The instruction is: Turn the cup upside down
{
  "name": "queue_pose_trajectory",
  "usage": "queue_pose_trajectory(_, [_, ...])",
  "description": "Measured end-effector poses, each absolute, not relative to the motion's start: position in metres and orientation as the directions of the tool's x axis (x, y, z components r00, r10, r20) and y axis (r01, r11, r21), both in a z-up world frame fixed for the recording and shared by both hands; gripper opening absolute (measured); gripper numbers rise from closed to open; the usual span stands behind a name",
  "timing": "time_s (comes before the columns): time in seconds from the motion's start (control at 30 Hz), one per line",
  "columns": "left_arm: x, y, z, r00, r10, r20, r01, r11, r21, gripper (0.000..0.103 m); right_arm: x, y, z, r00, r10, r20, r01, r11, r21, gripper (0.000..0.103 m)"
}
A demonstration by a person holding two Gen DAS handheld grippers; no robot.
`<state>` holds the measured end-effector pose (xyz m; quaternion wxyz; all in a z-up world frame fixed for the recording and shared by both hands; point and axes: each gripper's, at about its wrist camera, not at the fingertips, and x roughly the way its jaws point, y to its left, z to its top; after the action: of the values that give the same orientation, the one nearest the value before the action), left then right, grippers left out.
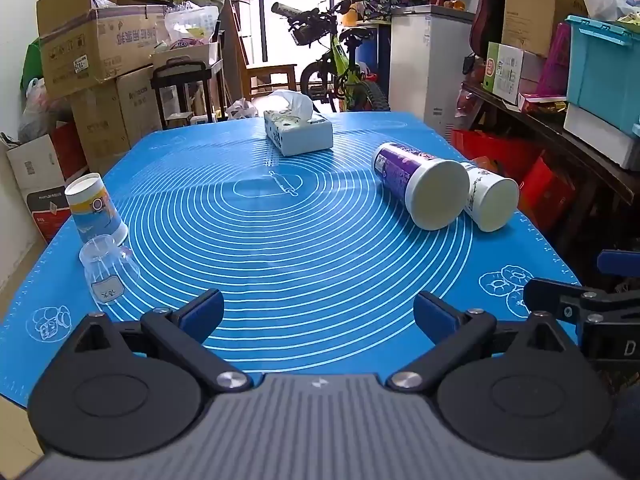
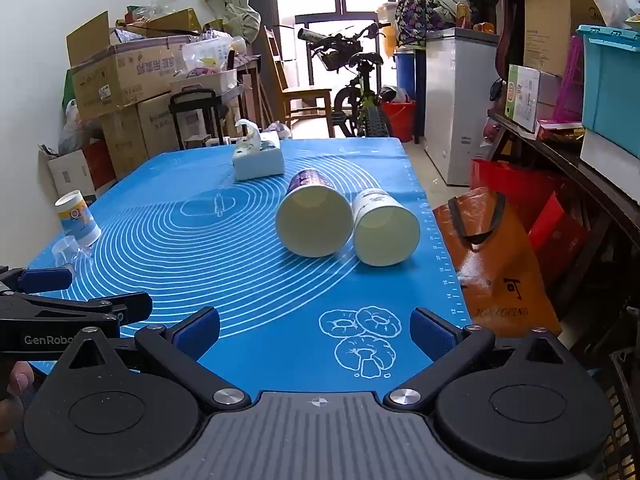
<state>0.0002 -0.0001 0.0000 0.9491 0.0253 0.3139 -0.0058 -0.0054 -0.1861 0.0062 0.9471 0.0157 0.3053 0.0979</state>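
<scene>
Your right gripper (image 2: 316,334), fingers wide and empty, is nearer the purple-printed paper cup (image 2: 314,216) lying on its side straight ahead, mouth toward you, long axis pointing away across the blue-matted worktop (image 2: 240,280).

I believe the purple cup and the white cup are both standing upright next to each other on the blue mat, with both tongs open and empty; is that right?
Not quite: the purple cup and the white cup are lying on their sides, not upright, as the right wrist view shows with their open mouths facing the camera. They do lie next to each other on the blue mat, and both the left tongs and right tongs are open and empty.
</scene>
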Motion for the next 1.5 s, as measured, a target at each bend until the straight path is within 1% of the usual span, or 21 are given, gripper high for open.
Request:
queue_pose_trajectory(0.43, [0.0013, -0.0011, -0.0023, 0.799, -0.002, -0.602, 0.036, 0.998, 0.045, 0.1, -0.0072, -0.1845, 0.0072, 0.791, 0.191, -0.581, -0.172, 0.981, 0.088, 0.1])
queue_pose_trajectory(1.1, [-0.0027, -0.0023, 0.0027, 0.813, -0.001, -0.582, 0.037, 0.998, 0.05, 0.1, -0.0056, -0.1835, 0.0065, 0.791, 0.173, -0.587, -0.155, 0.985, 0.081, 0.101])
queue_pose_trajectory(1.5, [-0.0014, -0.0005, 0.0032, 0.811, -0.002, -0.585, 0.039, 0.998, 0.05, 0.1, -0.005, -0.1821, 0.0057, 0.79, 0.172, -0.588, -0.156, 0.985, 0.078, 0.1])
